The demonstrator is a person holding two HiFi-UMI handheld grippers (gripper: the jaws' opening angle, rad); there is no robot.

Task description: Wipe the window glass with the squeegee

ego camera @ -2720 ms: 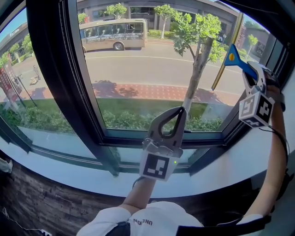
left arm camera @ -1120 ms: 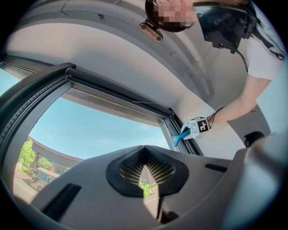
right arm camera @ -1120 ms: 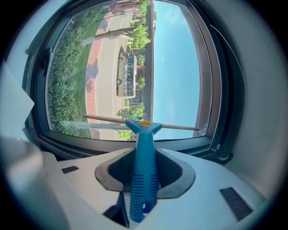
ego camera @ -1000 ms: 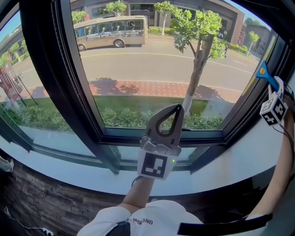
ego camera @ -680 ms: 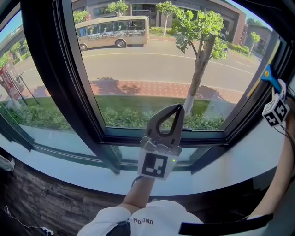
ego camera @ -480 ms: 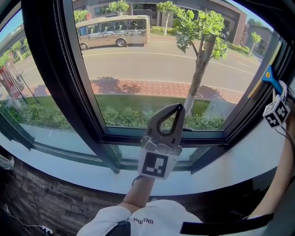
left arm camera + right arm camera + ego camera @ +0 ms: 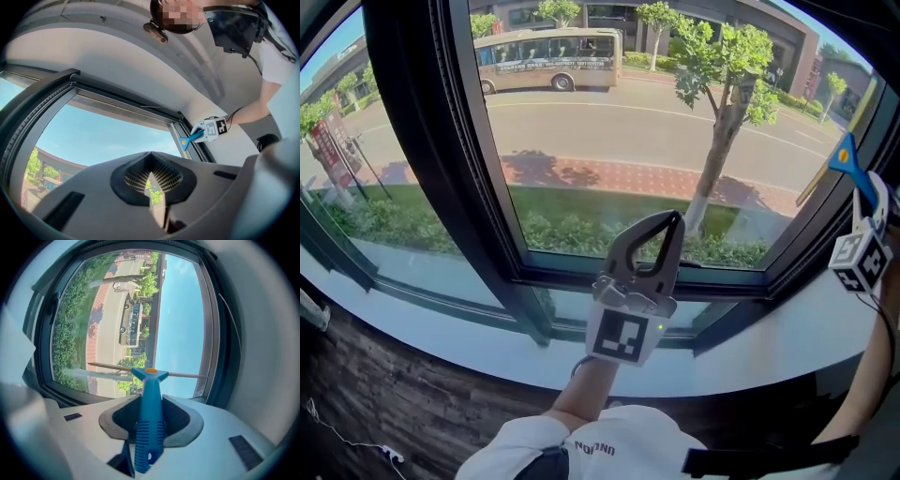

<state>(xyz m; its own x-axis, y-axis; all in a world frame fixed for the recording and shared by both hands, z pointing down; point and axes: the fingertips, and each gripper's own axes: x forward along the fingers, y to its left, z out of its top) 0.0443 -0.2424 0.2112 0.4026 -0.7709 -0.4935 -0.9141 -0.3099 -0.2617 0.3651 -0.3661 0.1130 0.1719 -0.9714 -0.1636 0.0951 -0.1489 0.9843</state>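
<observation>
Jaws of right gripper [image 7: 150,425] clamp the blue handle of the squeegee [image 7: 149,394]; we note its blade up by the right edge of the window glass [image 7: 609,141]. Left gripper [image 7: 673,220]: jaws pressed together, nothing between, raised before the lower window frame [image 7: 581,277].

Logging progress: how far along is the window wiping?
Done: the blue squeegee is picked up, clamped in the right tongs. In hand: its blade is raised at the right of the window glass. Left: no wiped streaks show, so probably most wiping; left tongs shut, empty.
</observation>
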